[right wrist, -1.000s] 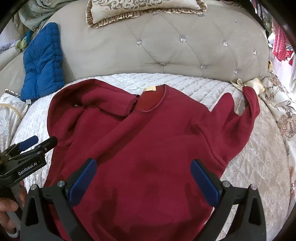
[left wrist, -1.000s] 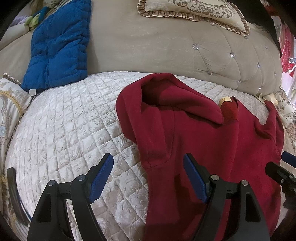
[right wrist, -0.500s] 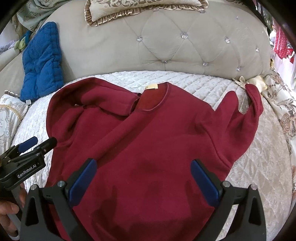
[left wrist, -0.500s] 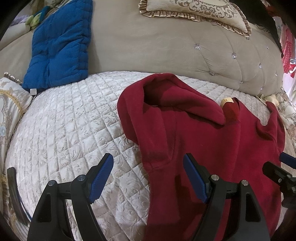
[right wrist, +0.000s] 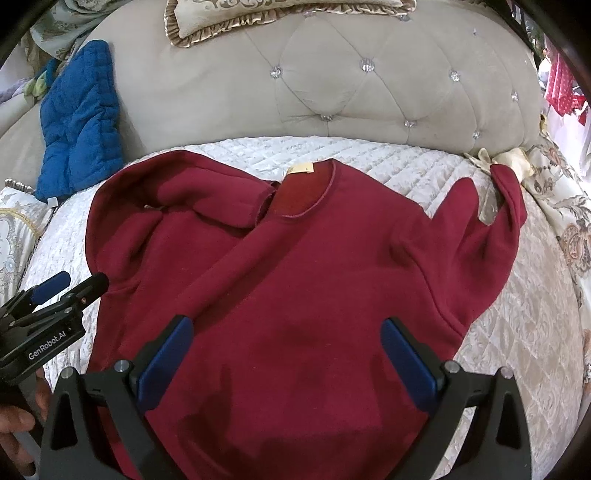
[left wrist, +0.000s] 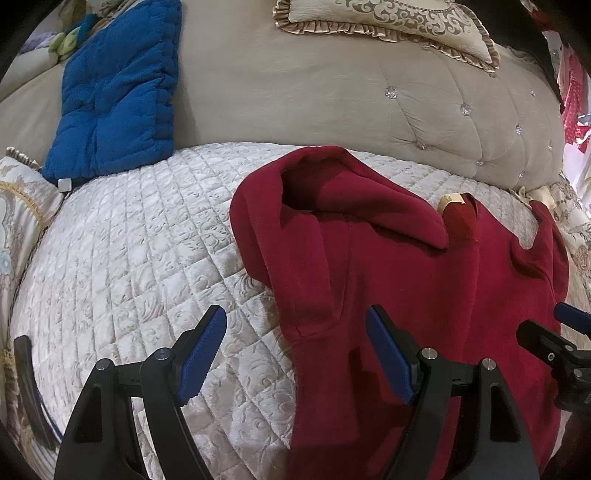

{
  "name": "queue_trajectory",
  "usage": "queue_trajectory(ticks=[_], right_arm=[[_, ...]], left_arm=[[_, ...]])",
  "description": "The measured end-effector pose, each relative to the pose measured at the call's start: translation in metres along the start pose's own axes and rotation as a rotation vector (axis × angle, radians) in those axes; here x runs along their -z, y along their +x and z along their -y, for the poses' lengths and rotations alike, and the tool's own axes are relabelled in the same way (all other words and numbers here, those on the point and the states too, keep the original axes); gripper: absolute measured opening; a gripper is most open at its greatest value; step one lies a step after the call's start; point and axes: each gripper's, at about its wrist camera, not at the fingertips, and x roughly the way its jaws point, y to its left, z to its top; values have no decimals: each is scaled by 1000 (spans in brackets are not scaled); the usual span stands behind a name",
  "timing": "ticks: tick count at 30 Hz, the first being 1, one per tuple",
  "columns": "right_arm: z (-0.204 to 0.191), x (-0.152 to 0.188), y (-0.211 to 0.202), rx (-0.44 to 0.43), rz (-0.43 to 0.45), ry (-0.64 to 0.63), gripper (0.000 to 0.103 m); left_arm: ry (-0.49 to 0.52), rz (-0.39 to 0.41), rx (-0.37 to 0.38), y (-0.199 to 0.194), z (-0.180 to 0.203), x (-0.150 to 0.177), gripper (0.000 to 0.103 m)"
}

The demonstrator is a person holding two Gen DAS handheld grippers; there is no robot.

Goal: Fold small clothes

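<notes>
A dark red sweatshirt (right wrist: 295,295) lies front up on the quilted bedspread (left wrist: 129,258), neck toward the headboard, with a tan label (right wrist: 301,168) at the collar. Its left sleeve (left wrist: 351,199) is folded across toward the collar; the right sleeve (right wrist: 495,221) is bent upward at the far right. My left gripper (left wrist: 295,350) is open and empty, hovering over the sweatshirt's left side edge. My right gripper (right wrist: 286,354) is open and empty above the sweatshirt's lower body. Each gripper shows at the edge of the other's view.
A tufted beige headboard (right wrist: 369,81) stands behind the bed. A blue quilted cushion (left wrist: 118,85) leans at the back left. A patterned frilled pillow (left wrist: 388,18) sits on top of the headboard. Patterned pillows lie at both bed sides.
Both views have shifted only slightly; the right view sits a bit lower over the sweatshirt. The sweatshirt lies as before and both grippers stay open.
</notes>
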Motion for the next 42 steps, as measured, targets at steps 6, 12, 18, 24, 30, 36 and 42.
queue_trajectory(ticks=[6, 12, 18, 24, 30, 36, 42], right_arm=[[-2, -2, 2, -5, -5, -5, 103], [-4, -2, 4, -11, -12, -7, 103], [-8, -2, 7, -15, -18, -8, 103], [-9, -5, 9, -20, -23, -11, 103], [-12, -7, 11, -24, -26, -23, 103], [-13, -10, 13, -23, -29, -26, 103], [-15, -13, 16, -25, -29, -35, 103]], left_arm=[[0, -4, -3, 1, 1, -1, 59], [-7, -9, -8, 3, -2, -1, 59], [-9, -9, -8, 3, -3, -1, 59], [-10, -9, -10, 2, -4, -2, 59], [-14, -12, -10, 4, -5, -3, 59], [-13, -13, -10, 5, -6, -4, 59], [-13, -15, -12, 6, -6, -4, 59]])
